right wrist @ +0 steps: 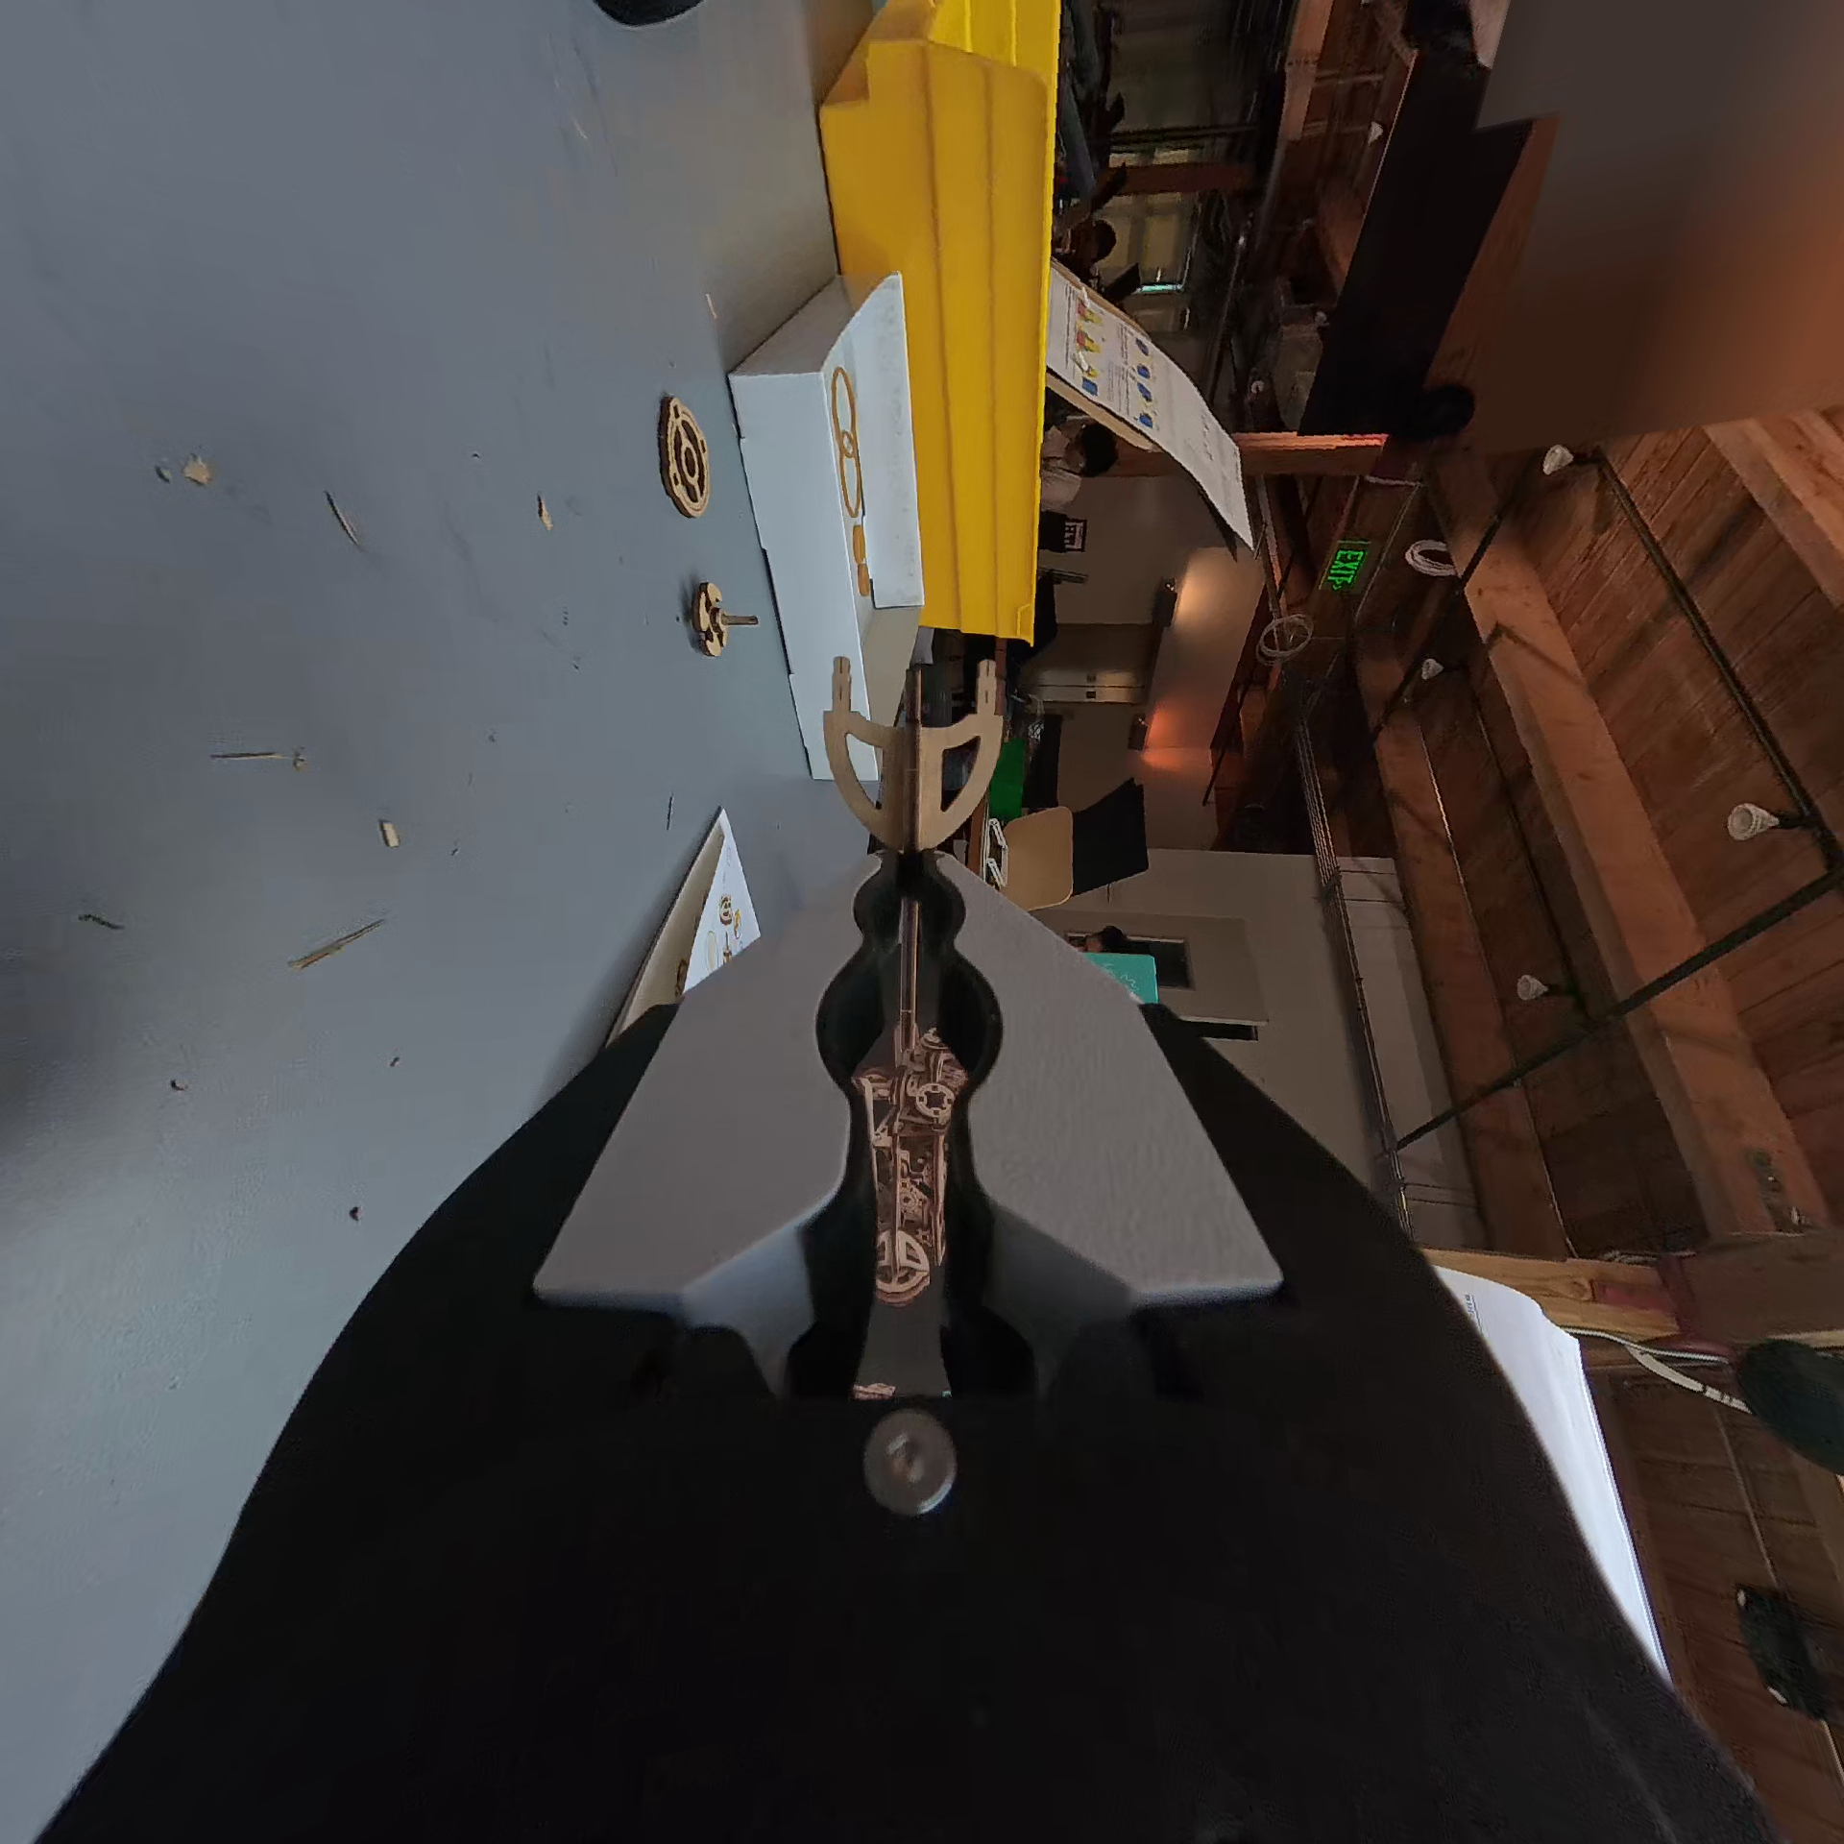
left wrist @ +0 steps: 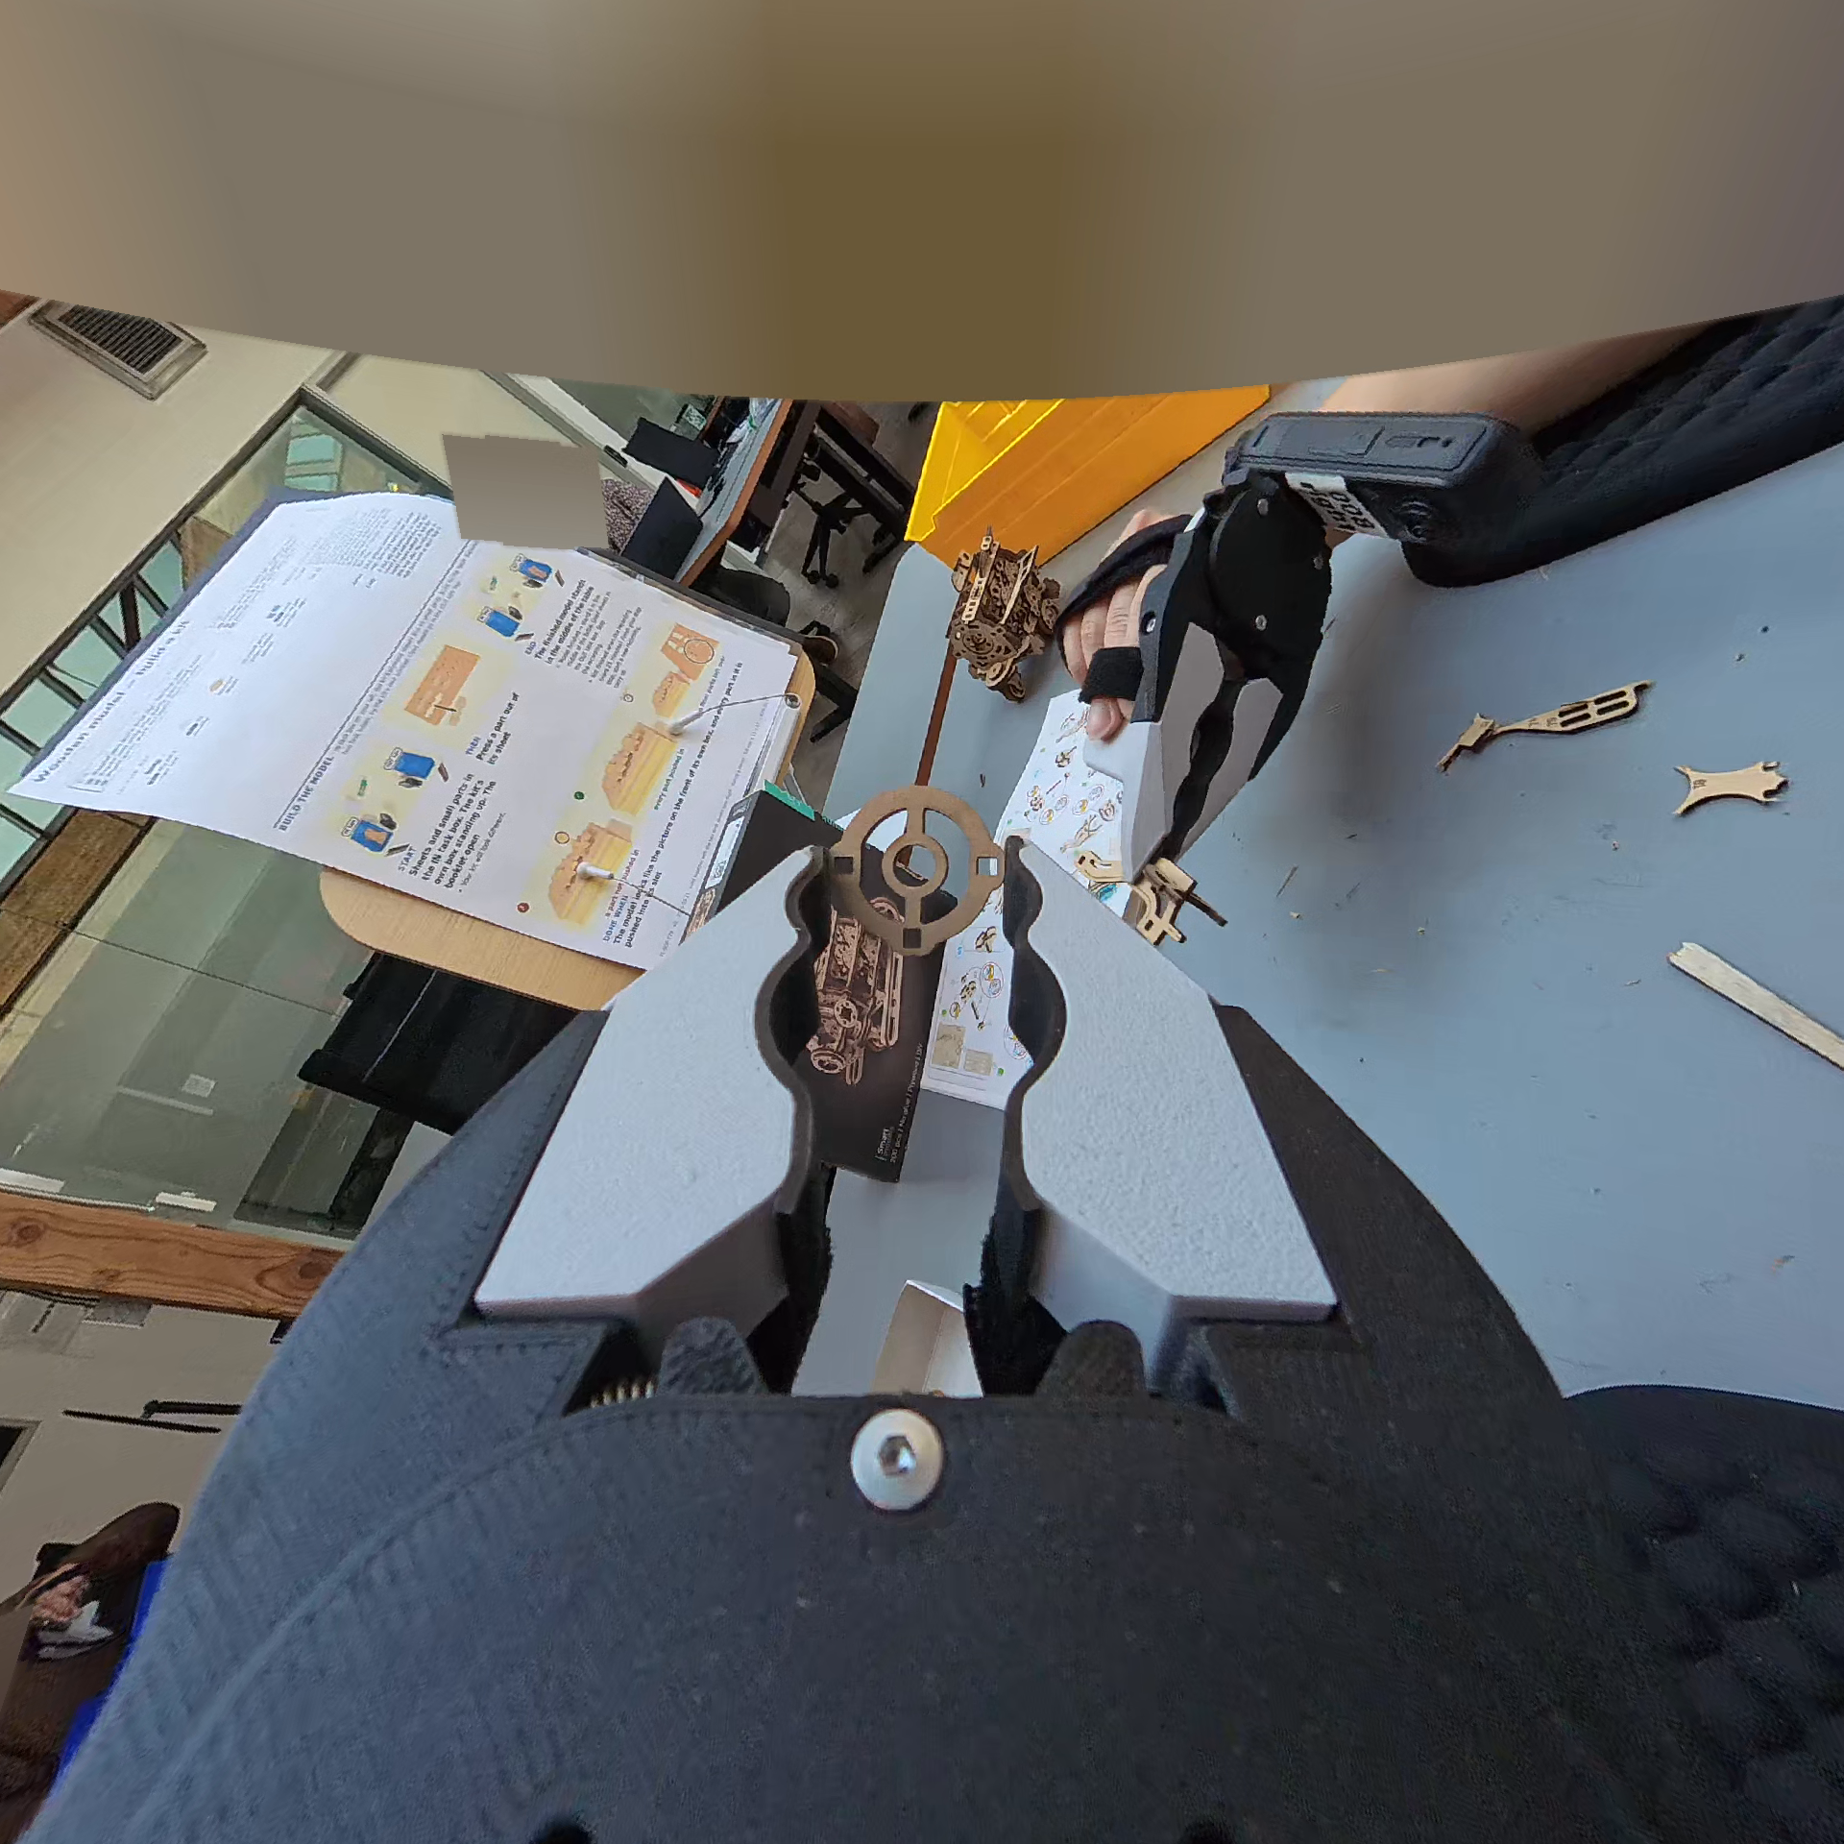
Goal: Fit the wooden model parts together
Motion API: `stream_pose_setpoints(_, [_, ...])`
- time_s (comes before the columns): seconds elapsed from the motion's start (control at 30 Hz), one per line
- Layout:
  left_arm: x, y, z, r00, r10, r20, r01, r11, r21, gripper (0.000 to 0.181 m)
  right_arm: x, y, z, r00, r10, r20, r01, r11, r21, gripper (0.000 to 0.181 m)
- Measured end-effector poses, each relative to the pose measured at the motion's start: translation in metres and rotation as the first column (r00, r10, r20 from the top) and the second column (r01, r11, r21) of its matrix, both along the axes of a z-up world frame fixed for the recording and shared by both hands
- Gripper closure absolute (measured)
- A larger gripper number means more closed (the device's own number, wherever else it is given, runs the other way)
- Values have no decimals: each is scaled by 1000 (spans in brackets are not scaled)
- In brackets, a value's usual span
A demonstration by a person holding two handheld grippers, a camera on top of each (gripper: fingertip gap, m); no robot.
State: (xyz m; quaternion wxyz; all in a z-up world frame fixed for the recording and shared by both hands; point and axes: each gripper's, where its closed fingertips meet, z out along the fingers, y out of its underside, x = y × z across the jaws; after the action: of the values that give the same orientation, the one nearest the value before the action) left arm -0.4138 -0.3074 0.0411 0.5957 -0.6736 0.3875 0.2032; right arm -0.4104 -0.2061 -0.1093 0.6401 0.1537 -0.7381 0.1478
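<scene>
Left gripper [left wrist: 916, 870] pinches a flat wooden ring part [left wrist: 916, 866] by its edges at the fingertips, jaws closed only to the ring's width. Right gripper [right wrist: 910, 866] is clamped nearly closed on a wooden anchor-shaped assembly [right wrist: 910, 753], which sticks out past its tips.

We note that only the left wrist view shows the right gripper from outside, low over an open instruction booklet [left wrist: 1053, 798], with a partly built wooden model [left wrist: 998, 614] standing behind it and loose cut-outs [left wrist: 1731, 786] and a wooden strip [left wrist: 1756, 1003] off to the side. Only the right wrist view shows a round slotted disc [right wrist: 687, 457], a small hub with a peg [right wrist: 713, 619] and a white box [right wrist: 818, 469] against a yellow bin [right wrist: 958, 299].

Surface: grey-blue table [right wrist: 349, 299] littered with wood splinters. Room: timber beams, brick, glass partitions.

A printed instruction sheet [left wrist: 419, 698] rests on a stand; a dark kit box [left wrist: 858, 1008] carries a model picture. We leave the writing untranscribed.
</scene>
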Motion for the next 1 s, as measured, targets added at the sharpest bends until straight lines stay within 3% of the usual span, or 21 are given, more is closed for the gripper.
stream_pose_setpoints(0.4, [1,4,-5,1000,-2,-2,2,1000,-18,148,12,-35,6,996,88,-35,-87,996,26,180])
stream_pose_setpoints(1.0, [1,4,-4,1000,0,-3,0,1000,-14,148,8,-30,4,998,61,-8,-61,998,3,180])
